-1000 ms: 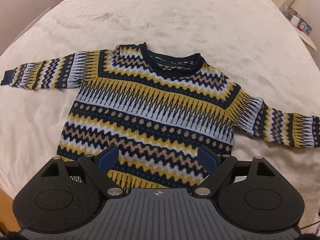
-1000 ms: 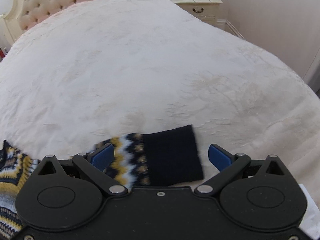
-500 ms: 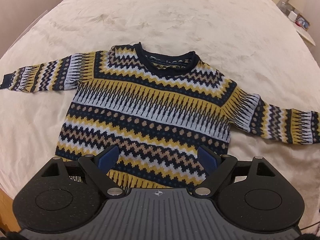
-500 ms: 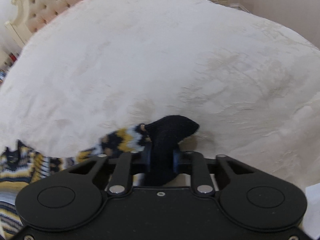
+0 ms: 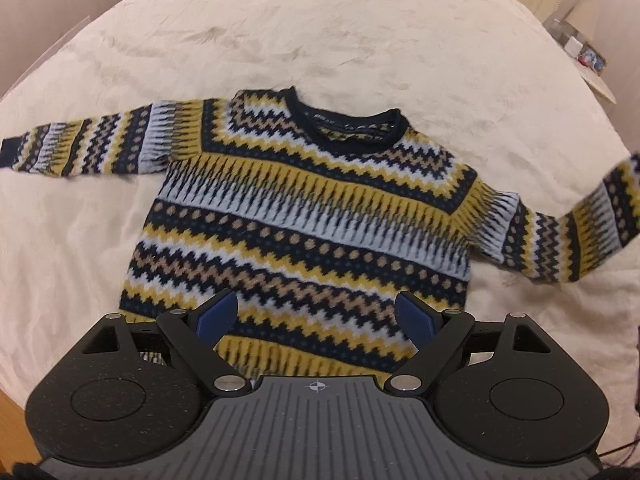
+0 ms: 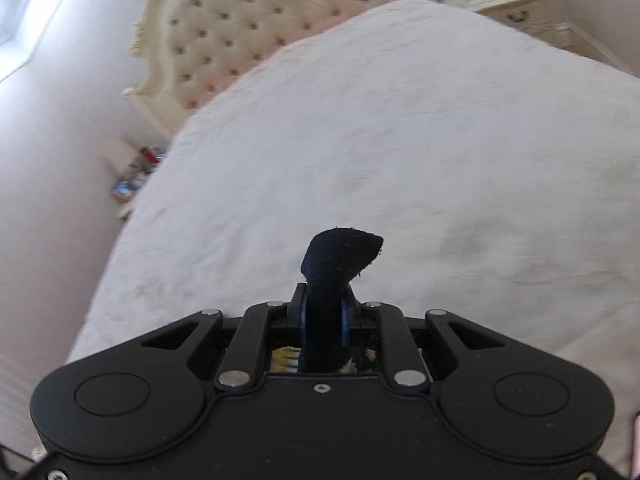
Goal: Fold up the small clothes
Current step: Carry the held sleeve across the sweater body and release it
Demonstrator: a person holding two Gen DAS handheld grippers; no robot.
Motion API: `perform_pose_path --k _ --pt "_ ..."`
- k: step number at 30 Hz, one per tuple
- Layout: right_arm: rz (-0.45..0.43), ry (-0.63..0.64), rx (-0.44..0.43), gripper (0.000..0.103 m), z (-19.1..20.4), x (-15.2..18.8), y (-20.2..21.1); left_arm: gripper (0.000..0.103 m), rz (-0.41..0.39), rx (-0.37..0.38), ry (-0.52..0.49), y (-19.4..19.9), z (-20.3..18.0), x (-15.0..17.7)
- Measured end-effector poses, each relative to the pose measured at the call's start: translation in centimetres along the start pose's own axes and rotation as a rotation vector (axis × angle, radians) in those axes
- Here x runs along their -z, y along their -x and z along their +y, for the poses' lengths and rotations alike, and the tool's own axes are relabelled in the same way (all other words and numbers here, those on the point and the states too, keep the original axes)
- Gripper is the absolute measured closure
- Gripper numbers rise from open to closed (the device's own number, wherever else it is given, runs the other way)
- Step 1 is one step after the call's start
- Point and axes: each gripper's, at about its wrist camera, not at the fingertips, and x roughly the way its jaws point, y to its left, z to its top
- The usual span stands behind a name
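Closest in the left wrist view, the left gripper (image 5: 316, 316) hangs over the bottom hem of the sweater (image 5: 304, 216), its two blue pads (image 5: 218, 314) spread wide with nothing pinched between them. Just beyond, the sweater lies front-up and flat on the cream bedspread (image 5: 320, 40), a small knit in navy, mustard, tan and pale blue zigzag bands with a dark round collar (image 5: 344, 128). One sleeve (image 5: 92, 144) stretches flat across the cover toward the picture's left edge, ending in a navy cuff. The other sleeve (image 5: 592, 224) angles up off the cover toward the right edge, blurred.

In the right wrist view, the right gripper (image 6: 324, 318) is clamped tight on that sleeve's navy cuff (image 6: 340, 256), which sticks up between the pads and curls over at its tip; a sliver of patterned knit shows beneath the fingers. Past it spreads the pale bedspread, then a tufted cream headboard (image 6: 248, 28), with a nightstand (image 6: 508, 0) at the far right.
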Motion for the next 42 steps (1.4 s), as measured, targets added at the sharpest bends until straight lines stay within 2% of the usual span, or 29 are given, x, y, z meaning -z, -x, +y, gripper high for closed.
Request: perform_pose_path --k 7,15,23,30,35,39,42 --pt "0.023 0.055 -0.067 0.079 7.9 0.7 -3.9 0.017 0.013 0.044 0.004 -0.7 5.3 0.5" --pt "0.076 0.071 -0.131 0.079 16.7 3.5 -10.0 0.017 0.017 0.014 0.037 -1.1 13.1 0.0" --pt "0.133 0.064 -0.186 0.079 24.2 7.9 -16.3 0.017 0.01 -0.01 0.062 -1.7 19.6 -1.5" --pt "0.226 0.125 -0.163 0.077 29.3 13.1 -22.2 0.017 0.02 -0.021 0.056 -2.9 22.8 -2.6" --pt "0.279 0.179 -0.118 0.074 30.8 15.9 -24.4 0.017 0.023 -0.018 0.048 -3.7 23.6 -3.3" --pt "0.293 0.193 -0.111 0.069 31.8 17.3 -25.8 0.017 0.018 -0.017 0.036 -4.3 23.4 -3.9" --pt "0.293 0.201 -0.148 0.044 32.2 17.8 -25.9 0.017 0.009 -0.016 0.027 -4.6 23.0 -4.3"
